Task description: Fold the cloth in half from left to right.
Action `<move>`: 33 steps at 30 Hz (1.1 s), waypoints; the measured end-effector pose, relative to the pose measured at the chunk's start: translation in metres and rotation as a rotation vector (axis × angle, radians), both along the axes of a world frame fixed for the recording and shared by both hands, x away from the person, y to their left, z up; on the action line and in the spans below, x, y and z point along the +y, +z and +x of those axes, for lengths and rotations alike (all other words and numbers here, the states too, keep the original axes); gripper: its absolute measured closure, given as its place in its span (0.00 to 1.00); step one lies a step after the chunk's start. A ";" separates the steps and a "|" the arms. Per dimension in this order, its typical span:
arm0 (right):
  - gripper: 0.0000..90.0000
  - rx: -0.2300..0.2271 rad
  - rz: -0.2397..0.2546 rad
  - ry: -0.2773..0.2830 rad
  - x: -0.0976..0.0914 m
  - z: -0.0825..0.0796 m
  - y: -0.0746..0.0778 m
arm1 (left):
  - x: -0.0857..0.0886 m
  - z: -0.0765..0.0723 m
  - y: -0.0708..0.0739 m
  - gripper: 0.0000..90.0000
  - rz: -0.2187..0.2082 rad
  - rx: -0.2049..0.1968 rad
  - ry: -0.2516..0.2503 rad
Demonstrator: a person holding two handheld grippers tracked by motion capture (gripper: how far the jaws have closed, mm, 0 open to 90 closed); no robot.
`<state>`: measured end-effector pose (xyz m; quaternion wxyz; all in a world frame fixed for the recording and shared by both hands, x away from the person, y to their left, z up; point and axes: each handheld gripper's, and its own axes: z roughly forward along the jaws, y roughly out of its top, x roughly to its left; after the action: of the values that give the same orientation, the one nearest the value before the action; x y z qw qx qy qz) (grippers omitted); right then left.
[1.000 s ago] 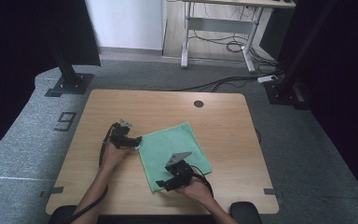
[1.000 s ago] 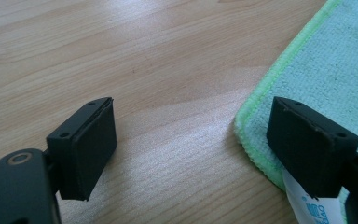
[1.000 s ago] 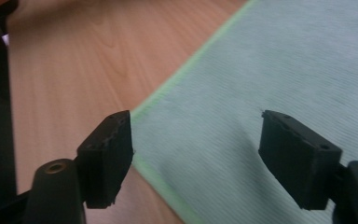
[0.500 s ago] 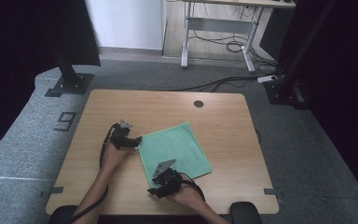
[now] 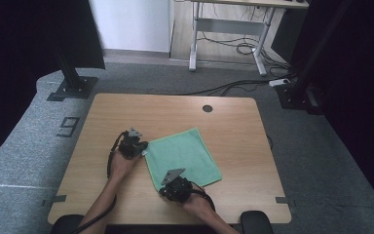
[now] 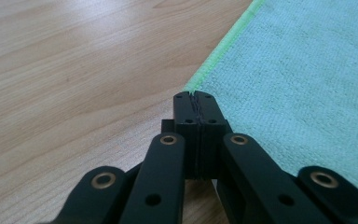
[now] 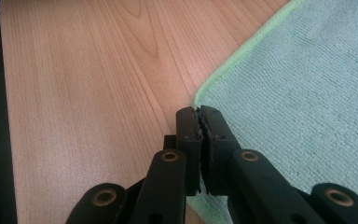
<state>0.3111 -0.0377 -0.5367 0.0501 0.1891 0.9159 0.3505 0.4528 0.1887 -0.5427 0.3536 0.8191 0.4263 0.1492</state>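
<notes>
A green cloth (image 5: 183,154) lies flat on the wooden table (image 5: 233,126), slightly rotated, just below the table's centre. No container stands on the table.

Left gripper (image 5: 143,147): positioned at the 9 o'clock corner of the cloth as the high view shows it. Its jaws have just been closing and now stand fully together. In the left gripper view the left gripper (image 6: 195,99) has its closed tips at the cloth (image 6: 303,84) corner, where the bright green hem meets them. Whether fabric is pinched between the pads cannot be told; the corner runs under the tips.

Right gripper (image 5: 161,191): positioned at the 6 o'clock corner of the cloth, near the table's near edge. Its jaws have likewise just been closing and stand together. In the right gripper view the right gripper (image 7: 199,112) meets the rounded cloth (image 7: 307,93) corner; a thin toothed seam shows between the pads, and the hem appears to pass below them. A firm hold on fabric cannot be confirmed.

View differences: the high view shows both hands, forearms, the trailing cables, the grey plates on both grippers, a round hole (image 5: 207,108) in the table at 12 o'clock, and the carpeted floor (image 5: 321,161). The gripper views give the cloth's pile texture, the hem and the wood grain.
</notes>
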 end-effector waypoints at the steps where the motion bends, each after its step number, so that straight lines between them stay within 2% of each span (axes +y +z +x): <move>1: 0.96 0.001 -0.001 0.001 0.000 0.000 0.000 | 0.001 0.001 0.000 0.99 -0.003 0.003 0.000; 5: 0.97 0.026 0.019 0.025 0.001 -0.001 0.001 | 0.003 0.000 0.000 0.99 0.004 -0.003 0.006; 7: 0.97 0.015 0.004 0.033 0.004 -0.003 0.001 | 0.005 -0.001 0.002 0.99 0.015 -0.003 0.009; 13: 0.97 0.031 0.030 0.059 0.015 -0.002 0.006 | 0.017 -0.004 0.009 0.98 0.015 0.001 0.021; 18: 0.97 0.031 0.048 0.099 0.030 -0.005 0.012 | 0.029 -0.010 0.017 0.98 0.015 0.000 0.032; 22: 0.97 0.015 0.050 0.122 0.038 -0.007 0.019 | 0.036 -0.012 0.024 0.98 0.019 -0.010 0.047; 26: 0.97 0.003 0.060 0.102 0.028 -0.005 0.025 | 0.033 -0.008 0.031 0.98 0.009 -0.016 0.043; 33: 0.97 -0.010 0.096 0.042 0.002 0.000 0.033 | 0.011 -0.001 0.039 0.98 0.012 -0.022 0.010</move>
<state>0.3115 -0.0356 -0.5035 0.0381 0.1705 0.9016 0.3958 0.4522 0.1998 -0.5037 0.3524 0.8175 0.4257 0.1624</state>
